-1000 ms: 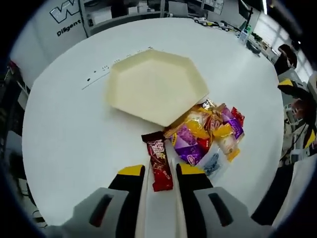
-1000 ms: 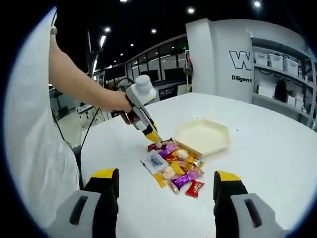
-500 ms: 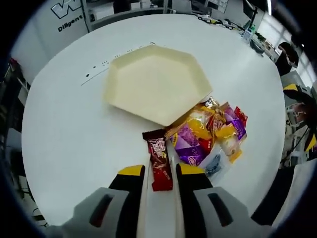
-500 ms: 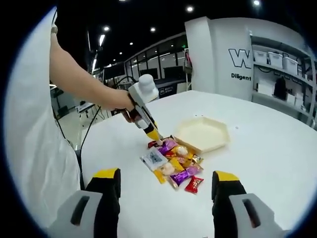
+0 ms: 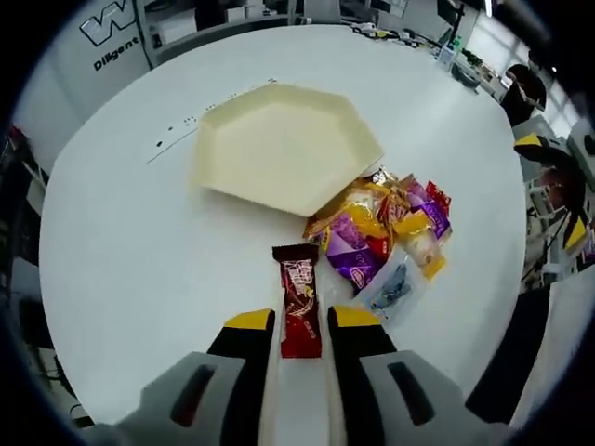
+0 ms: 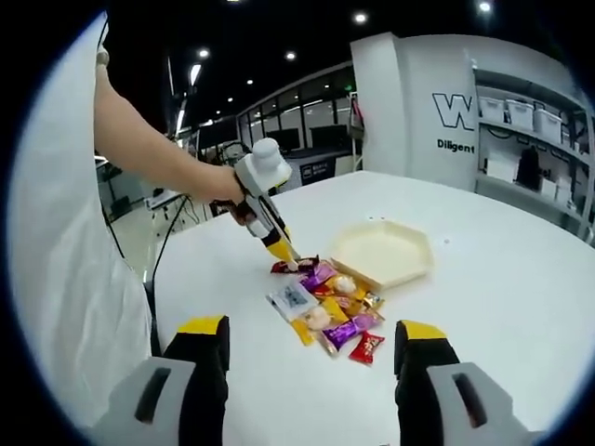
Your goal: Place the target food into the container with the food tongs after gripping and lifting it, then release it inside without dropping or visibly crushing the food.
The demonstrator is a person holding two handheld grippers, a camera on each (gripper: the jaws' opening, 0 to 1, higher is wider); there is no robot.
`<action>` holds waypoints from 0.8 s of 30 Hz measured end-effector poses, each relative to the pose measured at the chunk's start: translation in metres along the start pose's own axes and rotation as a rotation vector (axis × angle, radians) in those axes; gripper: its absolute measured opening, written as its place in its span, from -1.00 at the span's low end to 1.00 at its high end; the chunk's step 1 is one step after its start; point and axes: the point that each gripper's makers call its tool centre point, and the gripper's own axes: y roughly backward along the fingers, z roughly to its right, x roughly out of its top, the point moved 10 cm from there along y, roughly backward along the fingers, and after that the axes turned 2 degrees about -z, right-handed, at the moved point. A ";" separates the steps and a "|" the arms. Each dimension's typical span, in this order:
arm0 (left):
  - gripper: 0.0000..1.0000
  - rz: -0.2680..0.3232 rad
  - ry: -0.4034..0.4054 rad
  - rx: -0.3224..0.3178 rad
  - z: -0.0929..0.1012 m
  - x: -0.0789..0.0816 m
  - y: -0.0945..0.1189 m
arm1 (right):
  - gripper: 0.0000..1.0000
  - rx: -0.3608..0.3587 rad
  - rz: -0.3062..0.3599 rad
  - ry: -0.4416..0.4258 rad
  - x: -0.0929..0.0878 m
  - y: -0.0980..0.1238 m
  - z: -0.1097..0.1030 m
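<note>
A dark red wrapped snack bar (image 5: pixel 299 299) sits lengthwise between the yellow-tipped jaws of my left gripper (image 5: pixel 302 321), which is shut on its near end. In the right gripper view the left gripper (image 6: pixel 282 251) holds the bar (image 6: pixel 296 266) just left of the pile, at or barely above the table; I cannot tell which. The cream hexagonal tray (image 5: pixel 279 149) (image 6: pixel 381 253) lies beyond, with nothing in it. A pile of wrapped snacks (image 5: pixel 390 237) (image 6: pixel 327 305) rests against the tray's near side. My right gripper (image 6: pixel 311 331) hovers open, well back from the pile.
Everything lies on a round white table (image 5: pixel 121 242) whose edge curves close on the left and near sides. A person's bare arm (image 6: pixel 149 153) reaches to the left gripper. Small black marks (image 5: pixel 177 130) dot the table beside the tray. Shelves and a lettered wall (image 6: pixel 456 121) stand behind.
The red bar, earlier touching the pile's edge, now sits clear of it as my left gripper has drawn back with it. The right gripper has hardly moved.
</note>
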 end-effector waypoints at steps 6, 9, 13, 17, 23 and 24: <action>-0.59 0.035 -0.029 -0.030 0.003 0.015 0.018 | 0.39 -0.001 0.007 0.001 0.001 0.002 -0.002; -0.60 0.059 -0.044 -0.045 0.004 0.027 0.027 | 0.39 -0.002 0.008 0.001 0.000 0.003 -0.002; -0.60 0.101 -0.071 -0.055 0.003 0.051 0.038 | 0.39 -0.005 0.008 0.000 -0.001 0.005 -0.002; -0.59 0.121 -0.090 -0.049 0.000 0.074 0.040 | 0.39 -0.007 0.007 -0.001 -0.002 0.006 -0.002; -0.59 0.150 -0.116 -0.032 -0.005 0.109 0.041 | 0.38 -0.016 0.009 -0.004 -0.004 0.010 0.001; -0.59 0.152 -0.119 -0.031 -0.007 0.116 0.040 | 0.38 -0.017 0.009 -0.003 -0.004 0.011 0.001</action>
